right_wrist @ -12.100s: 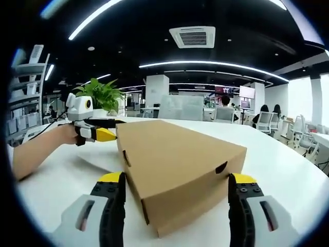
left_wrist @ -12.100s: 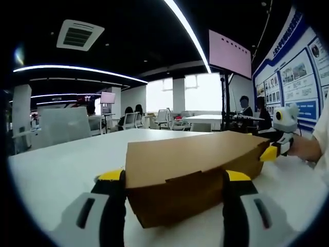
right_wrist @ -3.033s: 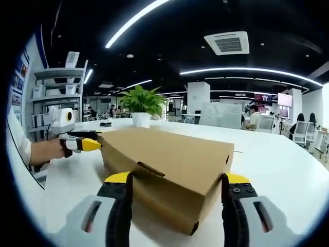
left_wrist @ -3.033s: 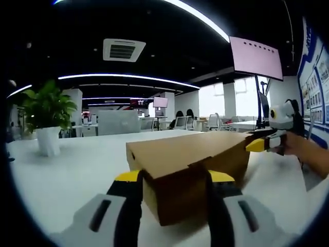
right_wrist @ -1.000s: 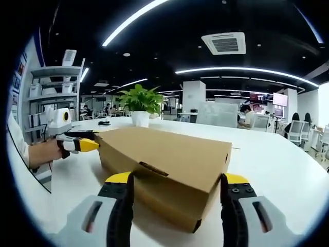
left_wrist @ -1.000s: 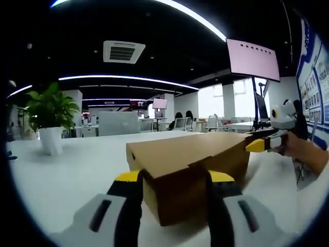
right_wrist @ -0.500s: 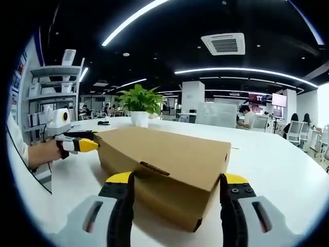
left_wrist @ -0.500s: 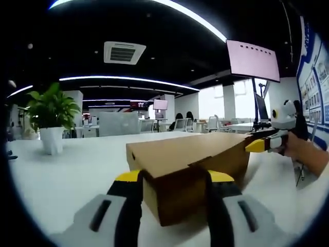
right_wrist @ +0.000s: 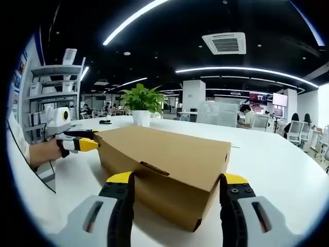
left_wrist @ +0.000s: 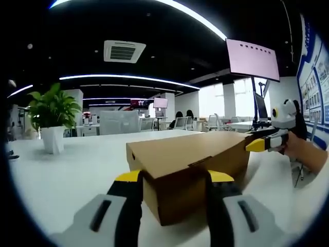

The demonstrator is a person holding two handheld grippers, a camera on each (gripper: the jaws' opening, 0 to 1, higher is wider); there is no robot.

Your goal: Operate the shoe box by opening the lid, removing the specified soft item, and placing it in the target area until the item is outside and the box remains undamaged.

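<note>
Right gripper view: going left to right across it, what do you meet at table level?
Hand → left gripper → box → chairs.

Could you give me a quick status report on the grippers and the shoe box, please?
Left gripper and right gripper open, each straddling an end of the shoe box. Lid closed. Potted plant well behind.

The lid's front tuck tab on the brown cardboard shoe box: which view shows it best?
Left gripper view: the tuck tab faces the camera, between the jaws of the left gripper. Right gripper view shows the brown cardboard shoe box from another corner, with a slot.
</note>
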